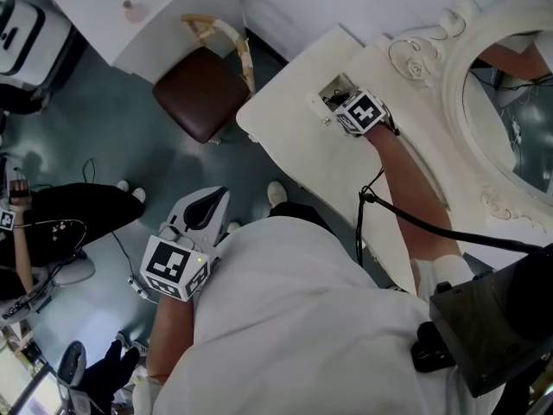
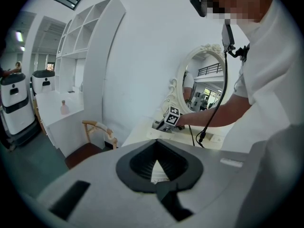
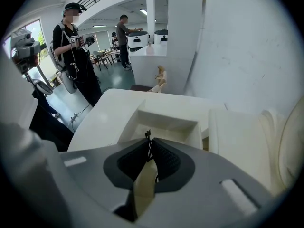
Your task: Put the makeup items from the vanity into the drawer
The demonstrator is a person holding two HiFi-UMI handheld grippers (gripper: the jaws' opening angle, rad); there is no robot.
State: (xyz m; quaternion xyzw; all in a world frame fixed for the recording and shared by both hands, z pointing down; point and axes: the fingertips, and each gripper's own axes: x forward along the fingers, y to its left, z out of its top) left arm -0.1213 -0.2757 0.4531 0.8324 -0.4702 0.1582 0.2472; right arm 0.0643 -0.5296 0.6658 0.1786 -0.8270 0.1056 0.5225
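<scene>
My right gripper reaches into the open white drawer set in the vanity top. In the right gripper view its jaws are pressed together on a thin black item whose tip sticks out over the drawer's bare floor. Just what the item is cannot be made out. My left gripper hangs off the vanity, low at my left side above the floor. Its jaws meet at the tips with nothing between them. No other makeup items show on the vanity.
An ornate white mirror stands at the back of the vanity. A brown-seated chair sits left of it, beside a white counter with a pink bottle. A black cable runs along my right arm. People stand beyond.
</scene>
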